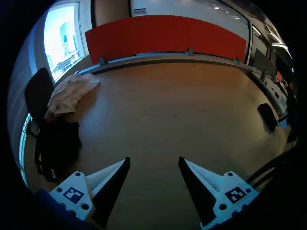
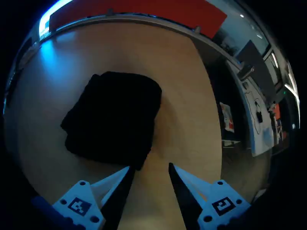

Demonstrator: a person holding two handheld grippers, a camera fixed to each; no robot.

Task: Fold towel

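The black towel (image 2: pixel 113 119) lies flat on the wooden table (image 2: pixel 184 96) in the right gripper view, folded into a thick, roughly square pad with layered edges along its left side; its near corner reaches down to just beside the tips of the right gripper (image 2: pixel 149 172), whose two fingers stand apart with bare wood between them and grip nothing; whether the nearer fingertip touches the cloth cannot be told.

In the left gripper view the left gripper (image 1: pixel 153 163) is also spread wide over bare tabletop, empty; a crumpled white cloth (image 1: pixel 71 94) sits in a heap at the far left edge of the table, well apart from the fingers; nearer on that side a dark bundle (image 1: pixel 57 145) lies at the table's edge, too dim to make out; a black chair (image 1: pixel 37 94) stands beyond the edge beside both; a small dark thing (image 1: pixel 267 116) rests near the right edge.

A red screen (image 1: pixel 165 36) runs along the table's far side; a bright window (image 1: pixel 63 38) lies to its left.
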